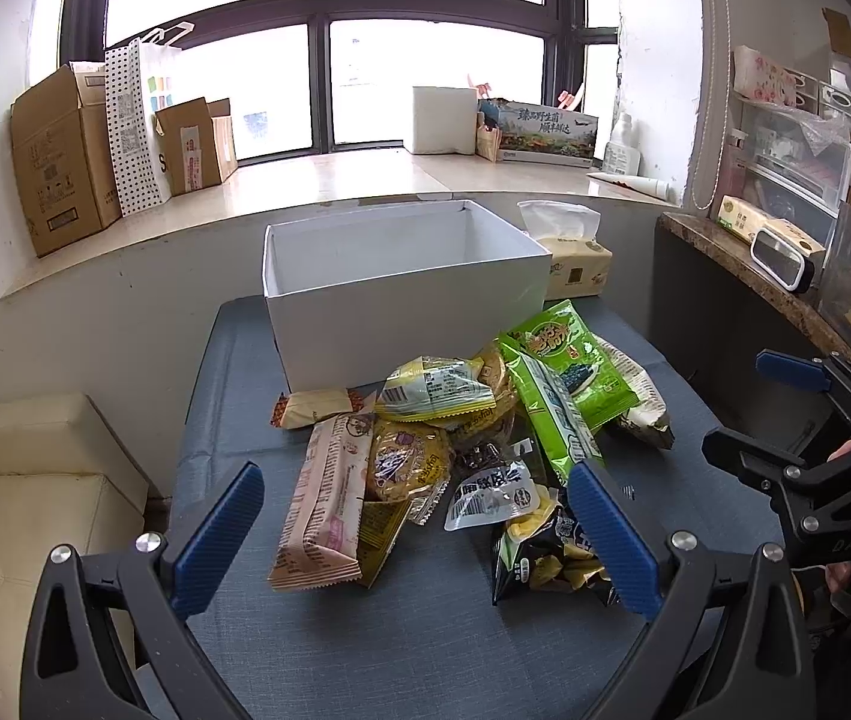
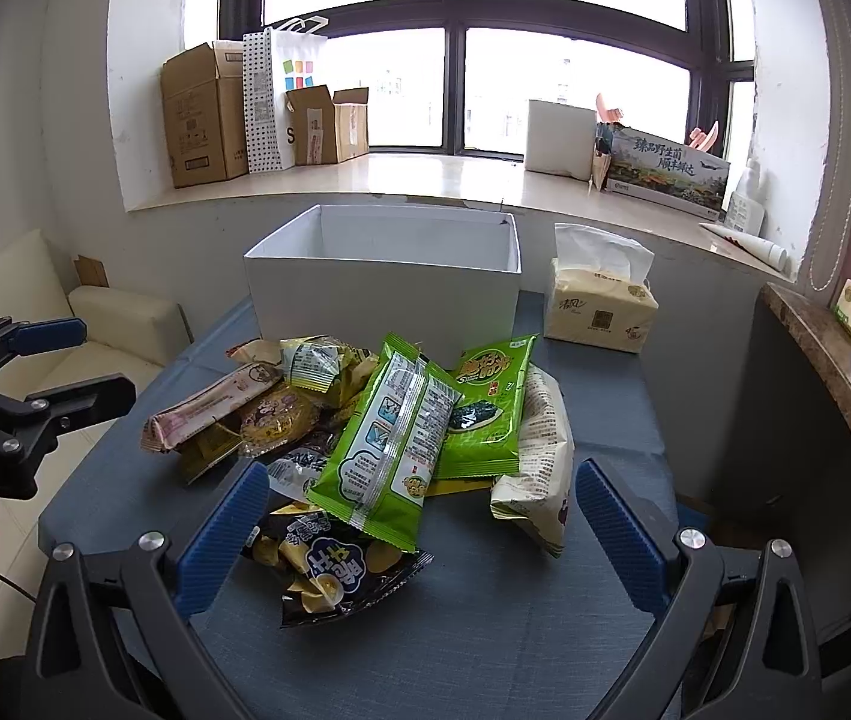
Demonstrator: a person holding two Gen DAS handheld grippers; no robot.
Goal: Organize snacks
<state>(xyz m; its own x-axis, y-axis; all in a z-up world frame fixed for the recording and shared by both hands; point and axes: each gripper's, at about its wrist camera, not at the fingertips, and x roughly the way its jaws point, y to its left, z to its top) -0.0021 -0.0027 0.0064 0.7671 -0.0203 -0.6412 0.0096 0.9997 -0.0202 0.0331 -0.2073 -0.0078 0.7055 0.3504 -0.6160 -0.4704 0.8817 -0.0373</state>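
Observation:
A pile of snack packets (image 1: 473, 450) lies on the blue-grey table (image 1: 401, 648), in front of an empty white box (image 1: 401, 294). The pile holds green packets (image 2: 401, 438), a black chip bag (image 2: 329, 570), a long pink-beige packet (image 1: 323, 504) and yellow packets (image 1: 431, 390). My left gripper (image 1: 419, 540) is open and empty, just short of the pile's near edge. My right gripper (image 2: 425, 534) is open and empty, its fingers either side of the black chip bag and above it. The white box also shows in the right wrist view (image 2: 383, 282).
A tissue pack (image 2: 599, 306) stands right of the box. A cream sofa (image 1: 35, 510) is left of the table, a dark counter (image 1: 743, 282) to the right. The window sill (image 1: 317, 186) behind holds cardboard boxes (image 1: 59, 162) and a bag.

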